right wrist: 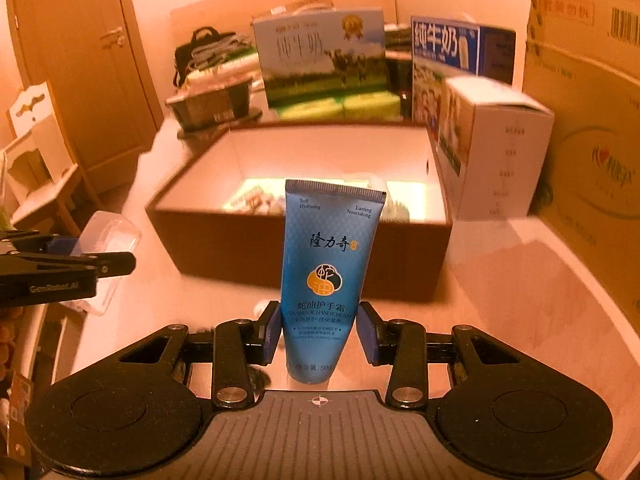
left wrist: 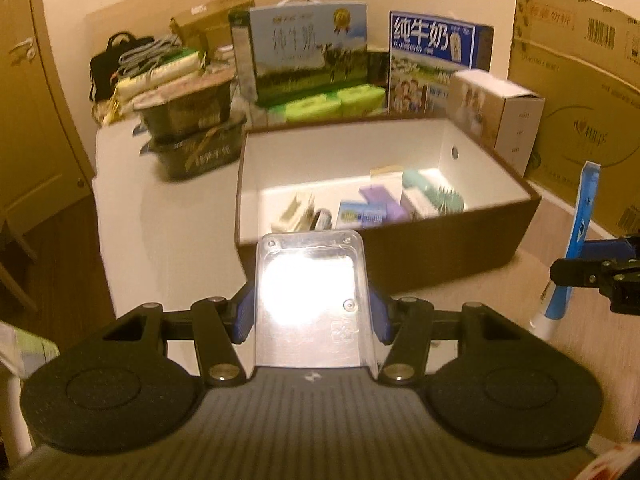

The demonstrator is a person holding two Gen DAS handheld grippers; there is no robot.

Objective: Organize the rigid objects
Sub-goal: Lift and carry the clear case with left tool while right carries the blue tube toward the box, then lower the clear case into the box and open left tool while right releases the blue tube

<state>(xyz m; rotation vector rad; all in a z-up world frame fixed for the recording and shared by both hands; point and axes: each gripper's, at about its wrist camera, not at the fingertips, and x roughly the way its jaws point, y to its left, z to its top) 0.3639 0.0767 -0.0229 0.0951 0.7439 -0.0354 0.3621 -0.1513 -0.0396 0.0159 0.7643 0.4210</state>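
Note:
My left gripper [left wrist: 312, 316] is shut on a clear plastic case [left wrist: 310, 300], held above the table in front of the brown storage box [left wrist: 460, 248]. The box has a white inside and holds several small items, among them a teal hairbrush [left wrist: 436, 196] and a purple box [left wrist: 380, 200]. My right gripper [right wrist: 320, 330] is shut on a blue hand cream tube [right wrist: 326, 264], held upright, cap down, in front of the same box [right wrist: 240, 248]. The tube also shows at the right in the left wrist view [left wrist: 580, 232]. The left gripper with the case shows at the left in the right wrist view [right wrist: 100, 256].
Behind the storage box stand milk cartons [left wrist: 308, 56], green packs [left wrist: 328, 106], a white carton [left wrist: 504, 120] and a big cardboard box [left wrist: 580, 92]. Stacked dark baskets [left wrist: 196, 136] with cloth and bags sit at the back left. A wooden door [right wrist: 100, 72] is on the left.

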